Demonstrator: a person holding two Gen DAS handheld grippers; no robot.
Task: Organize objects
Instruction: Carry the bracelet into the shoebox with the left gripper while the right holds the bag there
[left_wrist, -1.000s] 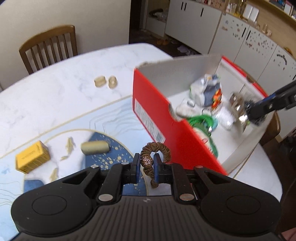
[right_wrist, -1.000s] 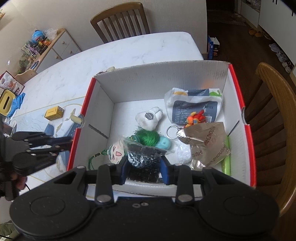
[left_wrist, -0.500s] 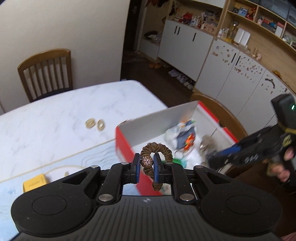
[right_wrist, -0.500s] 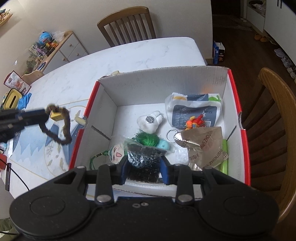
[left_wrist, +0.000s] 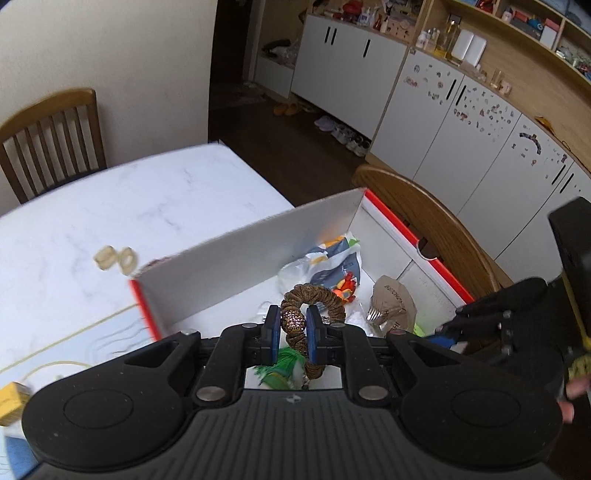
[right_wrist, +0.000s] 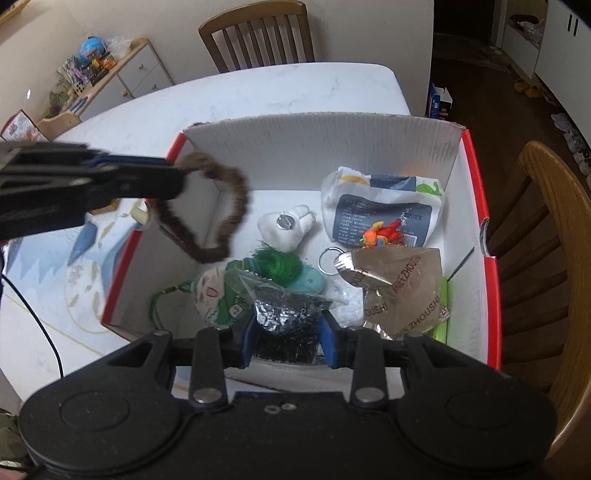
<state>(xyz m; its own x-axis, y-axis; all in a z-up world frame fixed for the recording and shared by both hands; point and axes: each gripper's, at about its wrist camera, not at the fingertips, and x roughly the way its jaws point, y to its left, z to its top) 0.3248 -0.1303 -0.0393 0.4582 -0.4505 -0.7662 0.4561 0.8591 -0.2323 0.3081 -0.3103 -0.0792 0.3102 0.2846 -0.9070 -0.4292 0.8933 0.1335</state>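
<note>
Moved from beside the red box (right_wrist: 480, 206) to above its interior, the left tool (left_wrist: 290, 334) pinches a brown ruffled scrunchie (left_wrist: 314, 299) with a beaded ball. Right tool (right_wrist: 286, 338) grips a clear bag of black beads (right_wrist: 288, 314).

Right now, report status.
Left hand-held gripper shut on brown scrunchie, over red box. Right hand-held gripper shut on bead bag. Nothing blocking.

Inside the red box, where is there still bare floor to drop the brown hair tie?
Bare floor lies in the box along its far wall, left of the snack packet, behind the white plush. The near half, around the green tassel and foil bag, is crowded.
</note>
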